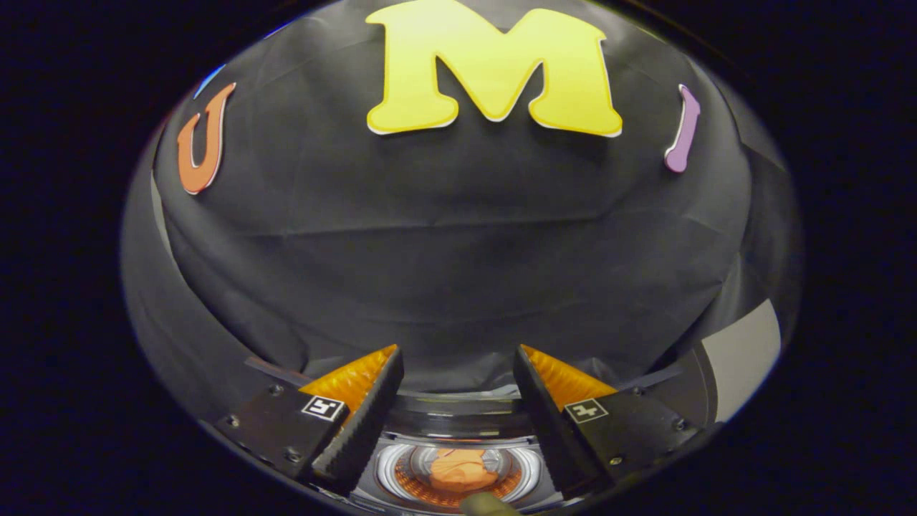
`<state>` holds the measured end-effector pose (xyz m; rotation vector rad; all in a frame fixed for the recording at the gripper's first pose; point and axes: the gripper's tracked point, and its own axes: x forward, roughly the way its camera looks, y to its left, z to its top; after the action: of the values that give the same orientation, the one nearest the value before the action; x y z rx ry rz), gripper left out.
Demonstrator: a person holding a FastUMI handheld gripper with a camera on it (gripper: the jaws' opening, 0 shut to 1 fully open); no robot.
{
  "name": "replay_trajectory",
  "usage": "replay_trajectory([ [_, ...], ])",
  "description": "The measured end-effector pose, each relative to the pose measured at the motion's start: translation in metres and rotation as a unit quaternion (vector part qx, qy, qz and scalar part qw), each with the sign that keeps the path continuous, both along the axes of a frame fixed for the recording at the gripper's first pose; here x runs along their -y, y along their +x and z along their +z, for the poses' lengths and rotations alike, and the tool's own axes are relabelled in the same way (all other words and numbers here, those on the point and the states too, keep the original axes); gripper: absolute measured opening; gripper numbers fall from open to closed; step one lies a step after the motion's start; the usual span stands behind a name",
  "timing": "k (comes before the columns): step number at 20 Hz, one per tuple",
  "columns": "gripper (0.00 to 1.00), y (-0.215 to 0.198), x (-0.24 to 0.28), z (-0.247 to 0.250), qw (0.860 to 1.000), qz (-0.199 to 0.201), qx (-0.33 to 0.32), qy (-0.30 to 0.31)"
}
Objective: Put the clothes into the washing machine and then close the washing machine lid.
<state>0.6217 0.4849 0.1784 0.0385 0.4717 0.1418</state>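
Note:
My gripper (458,362) is open, its two fingers spread wide with nothing between them. Below and between the fingers I look down into the washing machine's round opening (458,430). An orange cloth (458,469) lies bunched in the drum, ringed by the pale inner rim (390,466). The dark upper rim of the machine (455,408) curves just beyond the fingertips. I cannot see the lid clearly.
The black booth wall (458,272) fills the space beyond the fingers. A pale grey panel (745,351) shows low to the right of the right finger. A small dull rounded object (487,504) pokes in just below the drum opening.

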Motion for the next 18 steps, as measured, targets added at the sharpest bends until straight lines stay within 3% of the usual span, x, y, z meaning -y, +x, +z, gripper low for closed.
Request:
replay_trajectory([
  [18,0.97,-0.0040,-0.0002,-0.0016,0.997,0.025,0.074,-0.006],
])
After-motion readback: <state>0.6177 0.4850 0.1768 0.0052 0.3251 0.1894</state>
